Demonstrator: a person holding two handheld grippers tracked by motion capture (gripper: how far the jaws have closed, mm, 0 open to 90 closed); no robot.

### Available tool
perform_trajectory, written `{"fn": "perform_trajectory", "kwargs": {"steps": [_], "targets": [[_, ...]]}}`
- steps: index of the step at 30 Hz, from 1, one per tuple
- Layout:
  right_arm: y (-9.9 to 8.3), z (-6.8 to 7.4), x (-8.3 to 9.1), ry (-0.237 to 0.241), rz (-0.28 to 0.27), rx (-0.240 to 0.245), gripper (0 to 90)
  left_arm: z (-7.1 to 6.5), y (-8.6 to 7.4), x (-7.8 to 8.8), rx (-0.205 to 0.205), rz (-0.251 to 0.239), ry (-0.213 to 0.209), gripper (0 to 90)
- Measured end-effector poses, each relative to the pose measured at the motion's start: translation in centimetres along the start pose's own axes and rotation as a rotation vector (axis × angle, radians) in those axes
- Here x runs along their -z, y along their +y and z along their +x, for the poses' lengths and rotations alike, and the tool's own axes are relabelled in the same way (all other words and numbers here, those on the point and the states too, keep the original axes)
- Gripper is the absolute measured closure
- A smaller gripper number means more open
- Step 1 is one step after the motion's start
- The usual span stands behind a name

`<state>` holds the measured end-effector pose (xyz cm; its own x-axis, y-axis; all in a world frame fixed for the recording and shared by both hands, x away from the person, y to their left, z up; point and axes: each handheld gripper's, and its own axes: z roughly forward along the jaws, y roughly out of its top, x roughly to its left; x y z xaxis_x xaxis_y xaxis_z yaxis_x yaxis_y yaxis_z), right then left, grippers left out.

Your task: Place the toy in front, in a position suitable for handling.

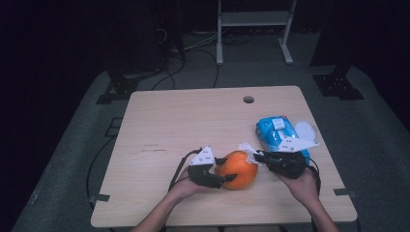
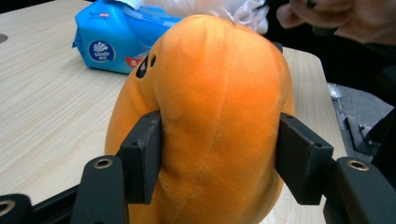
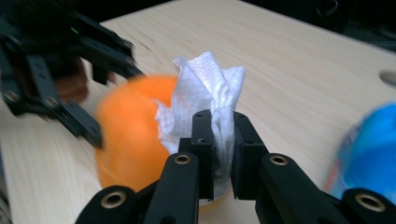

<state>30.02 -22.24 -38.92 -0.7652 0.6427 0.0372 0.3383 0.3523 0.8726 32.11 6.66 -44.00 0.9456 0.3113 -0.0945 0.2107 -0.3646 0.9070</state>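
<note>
An orange plush toy rests on the wooden table near its front edge. My left gripper is shut on it, and the pads press into both sides of the soft orange body. My right gripper is shut on a crumpled white wipe, which stands up between the jaws. The wipe hangs right at the toy's upper right side; whether it touches I cannot tell.
A blue pack of wipes lies behind the right hand, also seen as a blue pack beyond the toy. A round cable hole sits near the table's far edge. A metal stand is on the floor beyond.
</note>
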Motion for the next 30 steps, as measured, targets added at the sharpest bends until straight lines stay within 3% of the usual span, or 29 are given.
{"fn": "perform_trajectory", "kwargs": {"steps": [6, 11, 15, 20, 25, 28, 30], "targets": [[-2.0, -1.4, -0.5, 0.016, 0.024, -0.088, 81.0, 0.3, -0.2, 0.1, 0.014, -0.011, -0.014, 37.5], [-1.5, -1.2, -0.5, 0.036, 0.019, -0.081, 81.1, 0.6, -0.3, 0.4, 0.04, -0.016, -0.004, 36.7], [-0.5, -0.2, -0.4, 0.06, -0.006, -0.047, 81.0, 0.8, -0.4, 0.4, 0.056, -0.017, -0.003, 37.1], [1.2, 1.7, -0.8, 0.081, -0.017, 0.018, 81.0, 0.4, -0.1, 0.1, 0.025, -0.004, -0.002, 36.8], [2.5, 3.3, -1.7, 0.108, -0.02, 0.077, 80.9, 0.3, -0.2, 0.1, 0.019, -0.003, 0.0, 37.0], [2.5, 3.4, -2.0, 0.095, -0.013, 0.093, 81.0, 0.5, -0.3, 0.2, 0.024, -0.014, -0.01, 37.2], [2.4, 3.0, -1.9, 0.09, -0.007, 0.081, 81.0, 0.6, -0.3, 0.2, 0.001, -0.019, -0.015, 35.1]]}}
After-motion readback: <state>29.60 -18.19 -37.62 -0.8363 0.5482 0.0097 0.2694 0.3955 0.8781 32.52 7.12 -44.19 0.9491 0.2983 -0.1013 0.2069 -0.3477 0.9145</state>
